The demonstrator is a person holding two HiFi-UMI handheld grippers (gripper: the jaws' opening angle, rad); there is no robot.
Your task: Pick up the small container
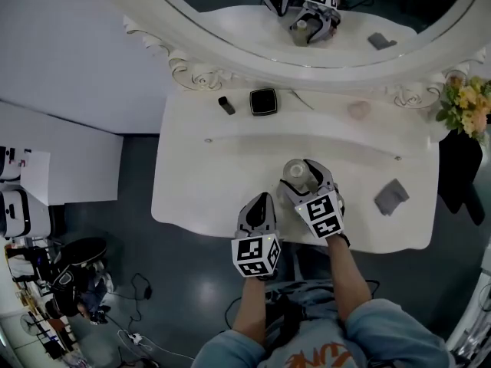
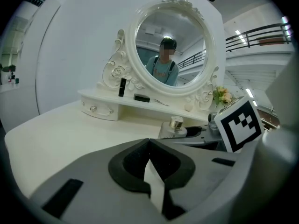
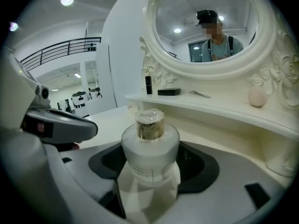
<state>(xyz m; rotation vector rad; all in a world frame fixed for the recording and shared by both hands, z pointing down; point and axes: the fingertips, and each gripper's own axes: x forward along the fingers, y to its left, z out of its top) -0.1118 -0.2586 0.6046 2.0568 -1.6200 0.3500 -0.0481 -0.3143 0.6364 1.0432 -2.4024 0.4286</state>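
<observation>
The small container is a frosted round bottle with a gold cap, near the front edge of the white vanity table. My right gripper is shut on it, one jaw against each side. In the right gripper view the container fills the space between the dark pads of the right gripper. I cannot tell whether it is off the table. My left gripper hovers just left of it, shut and empty, its jaws meeting at the tip. The left gripper view shows the container held beside the right gripper's marker cube.
A raised back shelf carries a black compact, a black lipstick and a pale pink egg-shaped thing. A grey cloth lies at the table's right. Flowers stand at the far right, and the oval mirror rises behind.
</observation>
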